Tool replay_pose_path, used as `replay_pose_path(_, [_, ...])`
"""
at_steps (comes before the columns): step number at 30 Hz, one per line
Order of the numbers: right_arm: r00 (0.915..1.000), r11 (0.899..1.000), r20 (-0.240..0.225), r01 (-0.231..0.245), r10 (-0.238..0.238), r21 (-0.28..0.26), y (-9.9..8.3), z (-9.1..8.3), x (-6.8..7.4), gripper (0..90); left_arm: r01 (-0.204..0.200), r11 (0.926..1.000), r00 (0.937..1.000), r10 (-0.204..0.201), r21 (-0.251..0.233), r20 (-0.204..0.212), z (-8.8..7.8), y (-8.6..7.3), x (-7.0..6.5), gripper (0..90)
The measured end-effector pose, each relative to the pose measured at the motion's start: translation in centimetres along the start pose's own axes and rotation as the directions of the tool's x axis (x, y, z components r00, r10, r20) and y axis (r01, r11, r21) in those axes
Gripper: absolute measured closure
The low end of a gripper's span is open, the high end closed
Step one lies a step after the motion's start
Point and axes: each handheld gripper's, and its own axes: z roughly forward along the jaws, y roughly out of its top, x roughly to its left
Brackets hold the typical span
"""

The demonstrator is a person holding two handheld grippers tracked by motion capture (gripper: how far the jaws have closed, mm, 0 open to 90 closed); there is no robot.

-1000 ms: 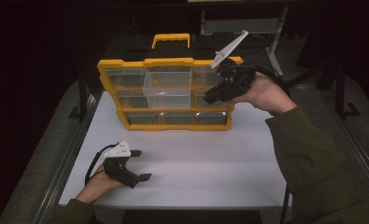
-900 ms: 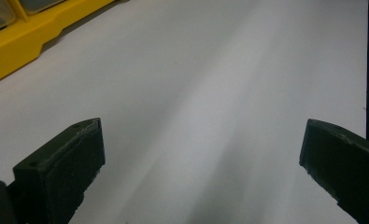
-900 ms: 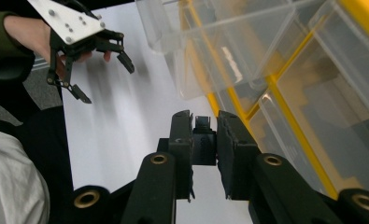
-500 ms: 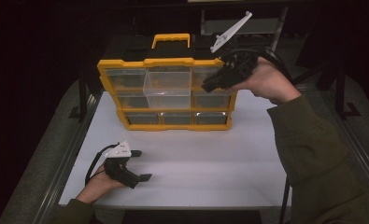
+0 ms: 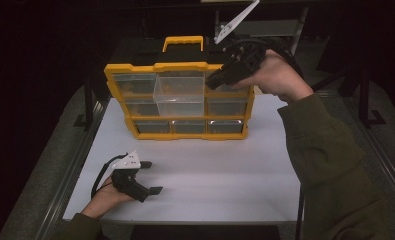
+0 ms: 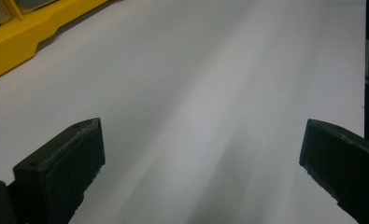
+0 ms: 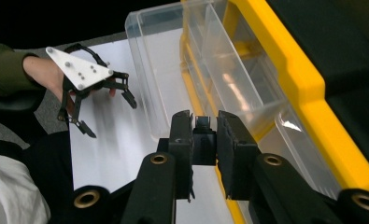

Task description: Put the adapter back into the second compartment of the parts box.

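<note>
A yellow organizer case (image 5: 177, 100) stands upright toward the far side of the white table (image 5: 225, 170), its black-edged carrying handle (image 5: 183, 42) on top and its front of clear drawers facing the person. Its long axis runs side to side across the table. In the middle of the case one clear drawer (image 5: 180, 95) sticks out toward the person, pulled forward past the drawers around it; its long axis runs front to back, out of the case.

The right gripper (image 5: 219, 79) hangs in front of the upper right corner of the case, just right of the pulled-out drawer, pointing left and down. In the right gripper view its jaws stand close together with nothing between the pads (image 7: 182, 135); a small dark part of the gripper's own body shows in the narrow gap. That view looks along the case from its right end, with the drawer (image 7: 159, 70) jutting out to the left and its far end cut off by the frame.

The left gripper (image 5: 152, 177) rests on the table well in front of the case, near the front left corner, pointing right. Its jaws are spread wide and hold nothing, with bare table between them (image 6: 205, 130).

The drawers' contents are hard to make out through the clear plastic, and the room behind the case is dark.
</note>
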Motion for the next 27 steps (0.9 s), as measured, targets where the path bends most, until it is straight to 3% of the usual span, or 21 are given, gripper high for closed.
replay_pose_path(10, [0.9998,1.000,-0.008,0.017,-0.017,0.003,2.0,1.7,0.3,75.1,0.002,1.0000,1.0000,-0.002,0.000,0.003,0.0,0.0,0.0,0.0])
replay_pose_path(20, [0.9997,0.999,-0.008,0.023,-0.023,0.036,2.6,3.6,0.0,74.2,0.002,1.0000,1.0000,-0.002,-0.001,0.004,-0.1,0.0,0.0,0.0])
replay_pose_path(27, [0.9999,1.000,0.005,0.010,-0.011,0.027,2.5,3.3,-0.1,70.5,0.002,1.0000,1.0000,-0.002,-0.001,0.003,-0.1,-0.1,0.0,0.0])
